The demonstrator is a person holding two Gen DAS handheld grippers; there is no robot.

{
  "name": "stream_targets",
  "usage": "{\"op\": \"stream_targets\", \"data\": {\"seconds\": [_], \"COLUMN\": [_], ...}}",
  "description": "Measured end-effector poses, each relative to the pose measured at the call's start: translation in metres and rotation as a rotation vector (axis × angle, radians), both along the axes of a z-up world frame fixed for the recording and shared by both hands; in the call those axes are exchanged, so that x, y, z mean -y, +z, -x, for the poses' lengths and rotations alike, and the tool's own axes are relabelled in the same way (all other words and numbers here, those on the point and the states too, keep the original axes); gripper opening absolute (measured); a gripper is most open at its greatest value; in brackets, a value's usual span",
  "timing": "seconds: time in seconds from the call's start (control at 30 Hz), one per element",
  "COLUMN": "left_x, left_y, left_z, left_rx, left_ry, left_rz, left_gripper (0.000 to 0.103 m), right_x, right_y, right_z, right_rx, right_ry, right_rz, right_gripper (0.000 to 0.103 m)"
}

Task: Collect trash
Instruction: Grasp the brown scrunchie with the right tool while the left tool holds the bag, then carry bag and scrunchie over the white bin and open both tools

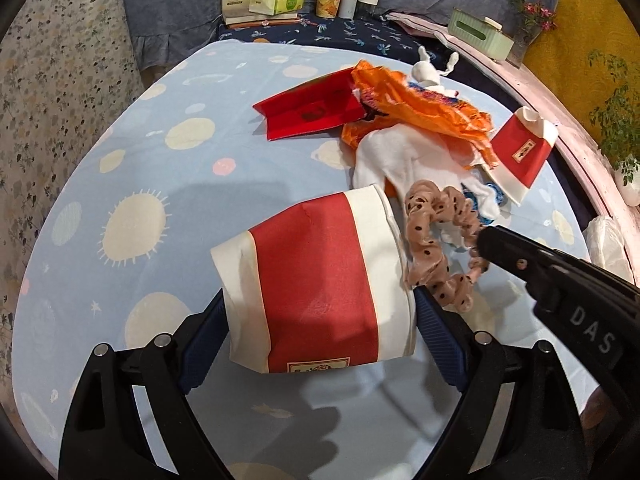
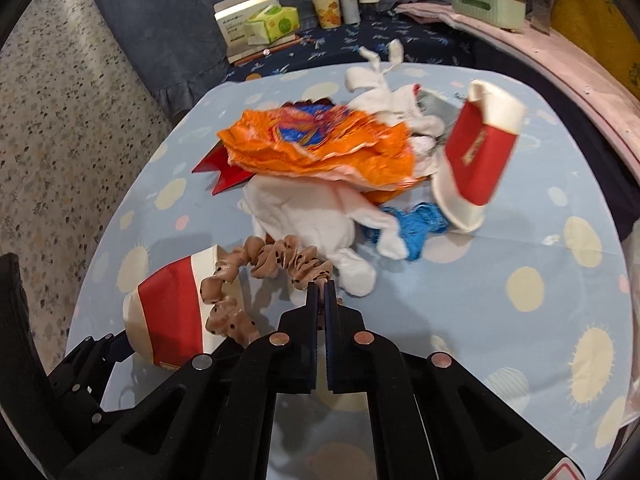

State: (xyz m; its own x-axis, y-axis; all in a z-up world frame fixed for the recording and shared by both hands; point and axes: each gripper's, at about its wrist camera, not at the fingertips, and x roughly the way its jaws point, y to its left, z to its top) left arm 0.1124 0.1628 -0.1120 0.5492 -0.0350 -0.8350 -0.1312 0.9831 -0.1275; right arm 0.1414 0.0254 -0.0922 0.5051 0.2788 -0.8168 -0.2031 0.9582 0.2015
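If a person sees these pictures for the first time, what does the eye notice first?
First, the big red and white paper cup lying on its side between the left gripper fingers, near the camera. Beside it, the right gripper pinches a brown dotted scrunchie. Behind them, a crumpled orange wrapper tops a pile in the middle of the blue cloth.

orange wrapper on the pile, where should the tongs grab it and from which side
Take the crumpled near edge of the orange wrapper, coming from above and in front. It lies loose on top of the white cloth, and that edge lifts clear, leaving room for thin tongs.
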Motion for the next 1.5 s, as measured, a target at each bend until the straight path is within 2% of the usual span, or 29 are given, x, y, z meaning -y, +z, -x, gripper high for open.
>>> {"op": "stream_targets", "data": {"seconds": [0.3, 0.67, 1.1, 1.5], "left_x": [0.036, 0.121, 0.233, 0.331], "left_y": [0.027, 0.075, 0.103, 0.104], "left_z": [0.009, 0.016, 0.016, -0.001], "left_rx": [0.06, 0.168, 0.222, 0.228], "left_ry": [-0.065, -0.207, -0.404, -0.599], "left_rz": [-0.015, -0.036, -0.043, -0.006], "left_gripper": [0.085, 0.085, 0.085, 0.085], "right_x": [0.061, 0.147, 0.256, 0.335], "right_y": [0.04, 0.077, 0.08, 0.065], "right_z": [0.024, 0.067, 0.109, 0.116], "right_rx": [0.106, 0.207, 0.233, 0.217], "right_ry": [-0.136, -0.297, -0.501, -0.651], "right_rz": [0.006, 0.011, -0.005, 0.042], "right_gripper": [0.003, 0.003, 0.003, 0.003]}}
